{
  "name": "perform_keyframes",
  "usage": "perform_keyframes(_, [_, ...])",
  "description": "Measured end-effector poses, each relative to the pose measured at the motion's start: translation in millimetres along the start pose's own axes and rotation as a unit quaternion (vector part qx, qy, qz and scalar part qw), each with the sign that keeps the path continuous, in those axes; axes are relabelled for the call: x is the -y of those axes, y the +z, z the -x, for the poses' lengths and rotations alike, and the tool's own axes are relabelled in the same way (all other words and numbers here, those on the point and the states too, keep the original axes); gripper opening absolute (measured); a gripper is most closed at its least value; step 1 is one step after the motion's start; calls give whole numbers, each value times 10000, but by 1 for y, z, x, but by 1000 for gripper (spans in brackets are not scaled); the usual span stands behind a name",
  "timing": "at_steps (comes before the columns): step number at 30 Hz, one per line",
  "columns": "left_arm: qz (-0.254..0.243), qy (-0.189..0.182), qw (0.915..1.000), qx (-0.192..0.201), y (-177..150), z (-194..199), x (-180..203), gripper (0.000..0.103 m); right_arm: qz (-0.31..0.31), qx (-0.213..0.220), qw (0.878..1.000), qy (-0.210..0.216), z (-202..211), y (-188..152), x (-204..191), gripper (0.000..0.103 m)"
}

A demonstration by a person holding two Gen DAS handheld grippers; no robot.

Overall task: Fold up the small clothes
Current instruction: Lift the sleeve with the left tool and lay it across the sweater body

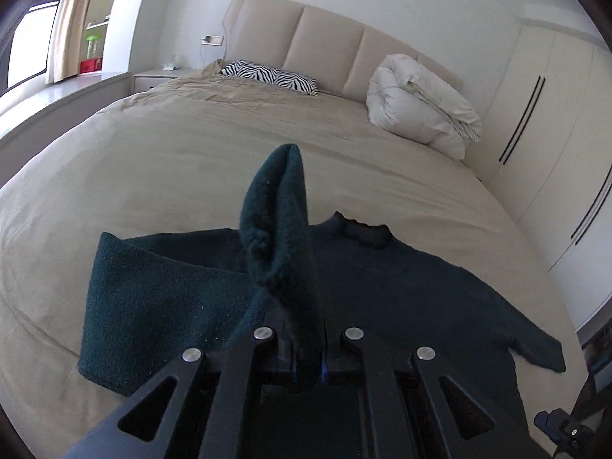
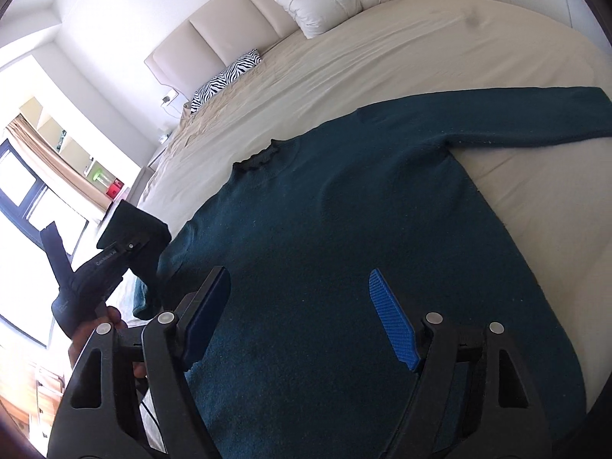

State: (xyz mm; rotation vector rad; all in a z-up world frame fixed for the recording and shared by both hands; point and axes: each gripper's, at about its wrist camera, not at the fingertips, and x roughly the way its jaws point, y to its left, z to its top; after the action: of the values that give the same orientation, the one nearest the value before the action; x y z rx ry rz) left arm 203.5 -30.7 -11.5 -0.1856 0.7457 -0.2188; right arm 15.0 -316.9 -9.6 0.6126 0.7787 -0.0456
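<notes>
A dark teal knit sweater (image 2: 344,229) lies flat, front up, on the beige bed (image 2: 382,57), collar toward the headboard. Its right sleeve (image 2: 497,122) stretches out flat. My left gripper (image 1: 308,348) is shut on the cuff of the left sleeve (image 1: 279,222), which stands up folded between the jaws, lifted over the sweater body (image 1: 401,287). The left gripper also shows in the right wrist view (image 2: 130,248), holding the cuff. My right gripper (image 2: 302,317) is open and empty, hovering low over the sweater's lower body, blue pads (image 2: 394,321) apart.
A zebra-print pillow (image 1: 271,76) and a rolled white duvet (image 1: 417,111) lie at the padded headboard (image 1: 325,42). White wardrobe doors (image 1: 547,126) stand along the bed's right side. A window sill and shelves (image 1: 91,53) are to the left.
</notes>
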Motion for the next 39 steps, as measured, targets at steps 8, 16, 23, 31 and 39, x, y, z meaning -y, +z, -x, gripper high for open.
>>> perform_keyframes(8, [-1346, -24, 9862, -960, -75, -49, 83, 64, -280, -257, 9991, -161, -19, 22, 64, 75])
perform_keyframes(16, [-615, -203, 9976, -254, -61, 12, 20, 99, 62, -985, 9937, 533, -103, 53, 15, 75])
perform_keyframes(23, [317, -324, 9984, -331, -67, 36, -50, 69, 25, -1982, 9799, 239, -187, 52, -20, 75])
perform_keyframes(31, [911, -325, 9953, -51, -52, 57, -102, 61, 1194, -1946, 9733, -246, -210, 50, -68, 7])
perform_keyframes(39, [1173, -311, 9924, 197, -25, 63, -131, 50, 1298, -1155, 9827, -634, -166, 108, -45, 7])
